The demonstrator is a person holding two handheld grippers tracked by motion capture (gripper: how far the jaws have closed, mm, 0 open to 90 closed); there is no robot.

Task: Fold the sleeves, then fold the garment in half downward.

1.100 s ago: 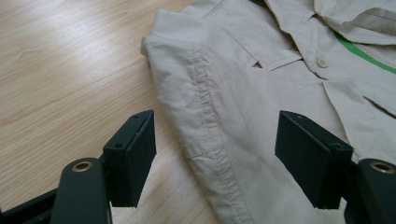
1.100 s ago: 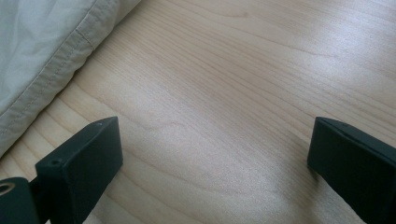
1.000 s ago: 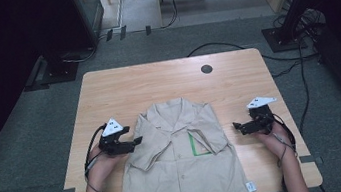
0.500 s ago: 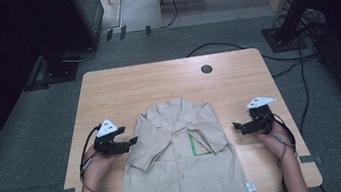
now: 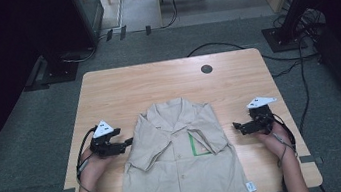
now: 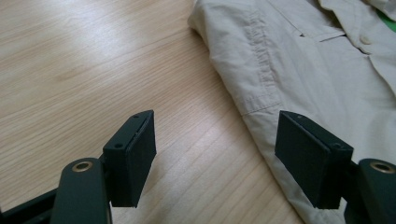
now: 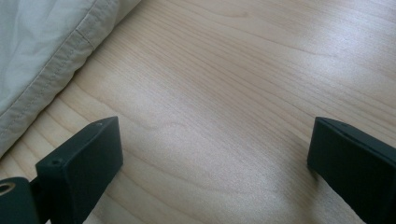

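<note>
A beige short-sleeved shirt (image 5: 180, 160) lies flat and buttoned on the wooden table (image 5: 157, 87), collar towards the far side, with a green-edged chest pocket (image 5: 198, 145). My left gripper (image 5: 125, 143) rests on the table beside the shirt's left sleeve, jaws open. In the left gripper view the sleeve (image 6: 289, 60) lies ahead and to the right of the left gripper (image 6: 217, 158), and one jaw stands over its hem. My right gripper (image 5: 237, 126) is open just off the right sleeve. In the right gripper view, bare wood lies between the right gripper's (image 7: 215, 163) jaws, with the shirt's stitched edge (image 7: 46, 56) at the upper left.
The shirt's lower hem hangs over the table's near edge, and a small white tag (image 5: 251, 186) lies beside it. A round cable hole (image 5: 206, 69) sits near the table's far edge. Cables (image 5: 303, 82) trail on the floor at the right.
My left gripper has slid a little to the left, away from the shirt's sleeve. The right gripper and the shirt have not moved.
</note>
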